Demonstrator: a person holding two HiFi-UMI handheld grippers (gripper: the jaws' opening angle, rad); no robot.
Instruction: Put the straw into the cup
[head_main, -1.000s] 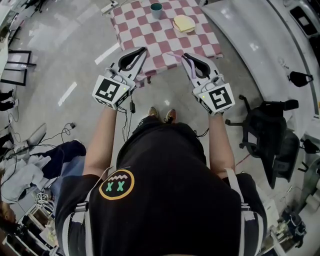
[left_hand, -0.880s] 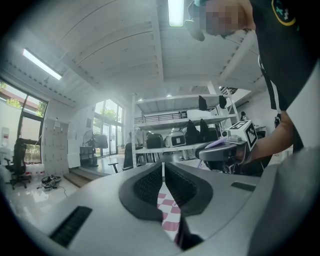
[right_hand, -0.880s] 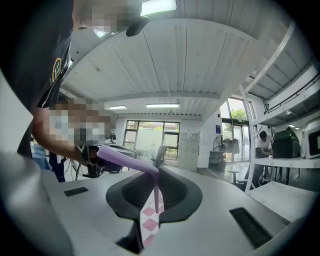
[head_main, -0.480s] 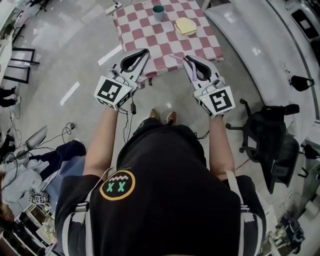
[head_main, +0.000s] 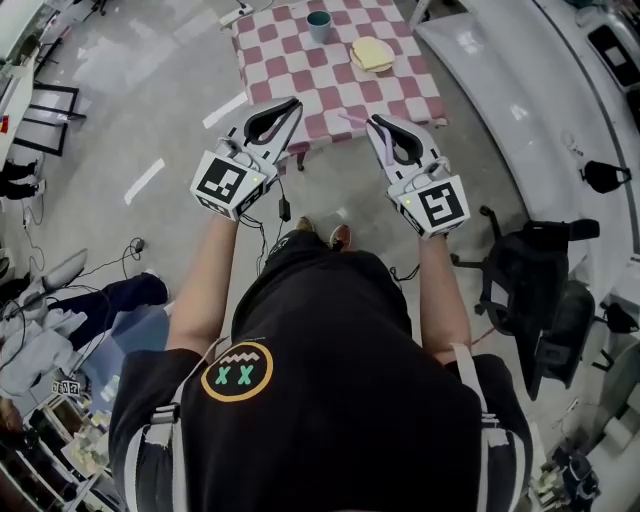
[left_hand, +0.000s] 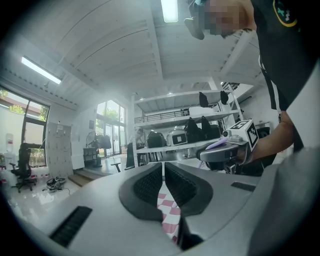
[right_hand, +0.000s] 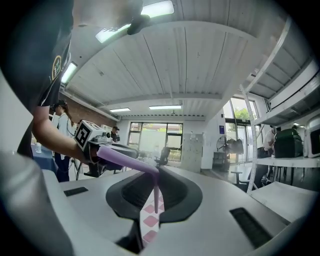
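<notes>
Checkered worktop (head_main: 300, 70) ahead on grey floor. Our right gripper (head_main: 372, 122) jaws clamp purple straw (right_hand: 156, 192); left gripper (head_main: 293, 103) jaws closed, empty. Cup (head_main: 320, 25) well apart, on far side. We judge carry step; next, reach over cup and lower straw in.

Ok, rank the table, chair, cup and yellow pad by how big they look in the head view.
1. The table and the chair: too close to call, and the table runs past the frame's top edge.
2. The yellow pad.
3. The cup, smallest.
</notes>
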